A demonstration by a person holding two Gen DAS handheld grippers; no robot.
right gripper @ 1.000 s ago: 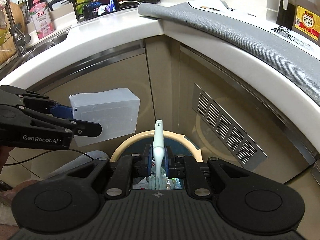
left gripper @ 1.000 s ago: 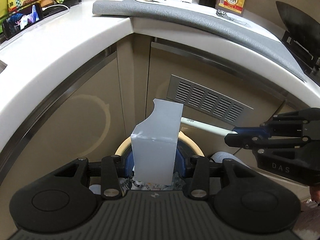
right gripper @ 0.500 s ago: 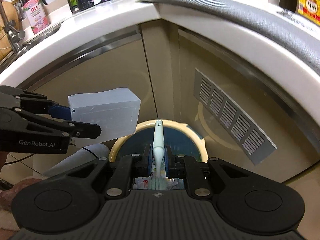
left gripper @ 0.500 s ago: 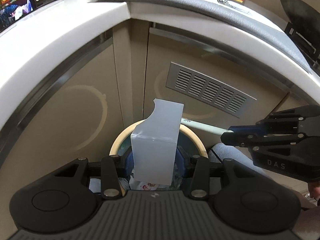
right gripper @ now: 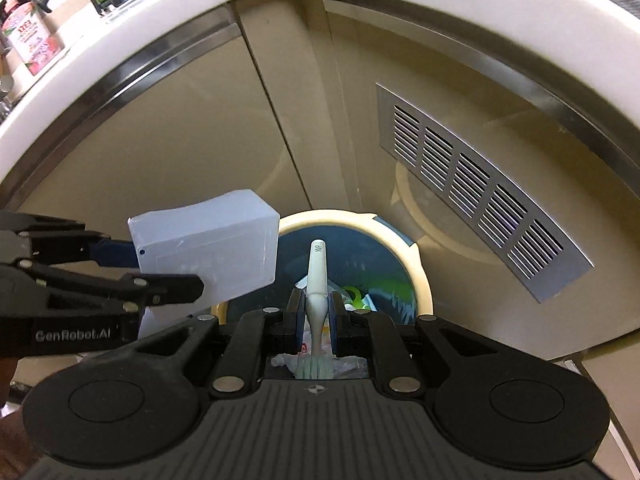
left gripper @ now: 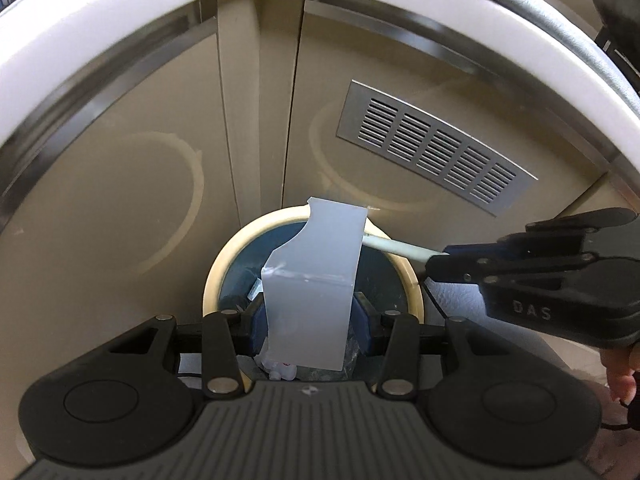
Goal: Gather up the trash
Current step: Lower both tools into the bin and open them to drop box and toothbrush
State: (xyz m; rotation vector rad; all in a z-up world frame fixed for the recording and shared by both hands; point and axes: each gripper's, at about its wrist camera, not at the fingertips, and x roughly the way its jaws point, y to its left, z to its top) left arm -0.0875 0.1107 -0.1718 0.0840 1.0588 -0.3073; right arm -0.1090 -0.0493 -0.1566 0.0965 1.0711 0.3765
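Round trash bin point(left gripper: 414, 280) on the floor under both your tools, your left gripper point(left gripper: 310, 312) clamped on translucent box point(left gripper: 312, 280) over its mouth, your right gripper point(right gripper: 314, 316) pinching toothbrush point(right gripper: 316, 276), handle forward above the bin.

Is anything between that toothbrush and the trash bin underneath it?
Nothing: in the right wrist view, the toothbrush in the right claw hangs over the bin, only air between.

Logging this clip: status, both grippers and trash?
Left gripper shut on translucent box. Right gripper shut on toothbrush. Both over open bin. Nothing blocking the drop.
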